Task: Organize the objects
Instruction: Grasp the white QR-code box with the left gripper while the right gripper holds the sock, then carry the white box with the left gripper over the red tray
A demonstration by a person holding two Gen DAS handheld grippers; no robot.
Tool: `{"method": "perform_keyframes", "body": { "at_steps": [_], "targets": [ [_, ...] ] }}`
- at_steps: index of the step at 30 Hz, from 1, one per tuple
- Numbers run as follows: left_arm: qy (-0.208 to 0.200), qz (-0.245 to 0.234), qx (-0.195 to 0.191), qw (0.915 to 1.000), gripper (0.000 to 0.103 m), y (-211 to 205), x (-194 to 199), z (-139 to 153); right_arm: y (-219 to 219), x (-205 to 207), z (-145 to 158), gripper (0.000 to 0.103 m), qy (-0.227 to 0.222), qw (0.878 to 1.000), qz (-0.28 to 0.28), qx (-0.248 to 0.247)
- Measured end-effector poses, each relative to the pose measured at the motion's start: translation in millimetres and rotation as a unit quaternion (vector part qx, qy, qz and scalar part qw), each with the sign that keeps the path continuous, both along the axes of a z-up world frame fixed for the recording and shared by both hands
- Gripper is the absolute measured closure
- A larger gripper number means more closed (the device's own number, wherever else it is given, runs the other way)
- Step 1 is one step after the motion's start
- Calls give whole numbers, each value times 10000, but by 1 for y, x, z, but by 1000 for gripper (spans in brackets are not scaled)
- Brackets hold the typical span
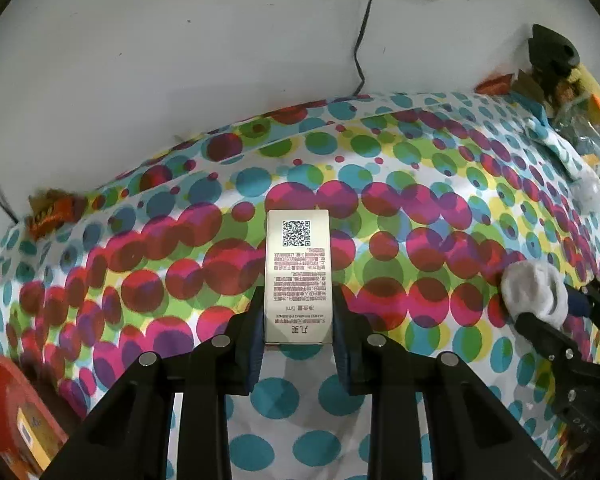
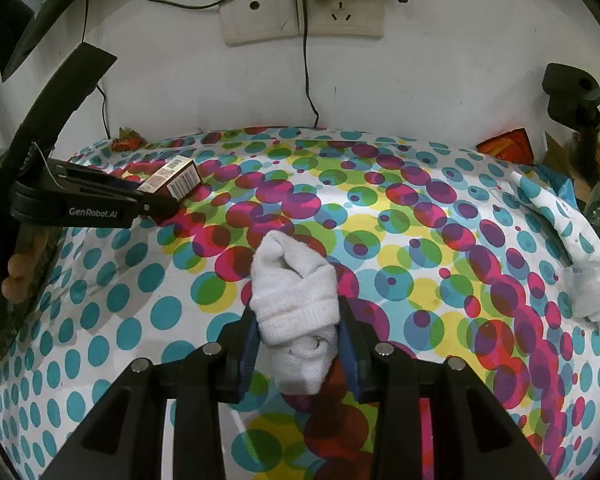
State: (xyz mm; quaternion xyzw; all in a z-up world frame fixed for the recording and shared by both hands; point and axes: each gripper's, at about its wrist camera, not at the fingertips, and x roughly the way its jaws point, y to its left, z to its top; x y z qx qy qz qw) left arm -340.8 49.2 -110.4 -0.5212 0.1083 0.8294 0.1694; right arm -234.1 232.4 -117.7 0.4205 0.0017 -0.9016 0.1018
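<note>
Fingers [image 1: 256,332] of the left gripper [image 1: 298,320] pressing on both long sides of a box [image 1: 298,276], gripping its near end, printed face with a code square turned up. Box sticking forward from the jaws, hanging over the dotted cloth [image 1: 420,208]; from this angle, hard telling whether its far end is touching the cloth or floating just above. Showing again at the left of the right wrist view, box [image 2: 176,178] clamped in the same gripper [image 2: 156,200], brown side with a barcode facing out.

Fingers [image 2: 350,344] of the right gripper [image 2: 298,344] squeezing a rolled white sock [image 2: 294,300], blue pads pushing into its lower half, roll bulging up and forward between them. Sock [image 1: 534,294] appearing also at the right edge of the left view, held in that gripper [image 1: 556,308].

Lying near the cloth's right edge, well apart from both grippers, a white bundle [image 2: 594,292]. Sitting at the back by the wall, orange wrappers [image 2: 506,146]. Hanging down the wall from a socket [image 2: 342,16], a black cable [image 2: 308,76].
</note>
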Motion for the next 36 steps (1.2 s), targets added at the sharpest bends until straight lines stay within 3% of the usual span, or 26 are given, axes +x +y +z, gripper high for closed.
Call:
{"method": "perform_keyframes", "body": {
  "at_steps": [13, 36],
  "targets": [
    [3, 297, 20, 9996, 77, 3, 24, 8, 1, 0, 1, 68, 2, 10000, -4, 34],
    [400, 520, 66, 9978, 77, -24, 117, 57, 0, -1, 3, 68, -1, 9999, 0, 151]
  ]
}}
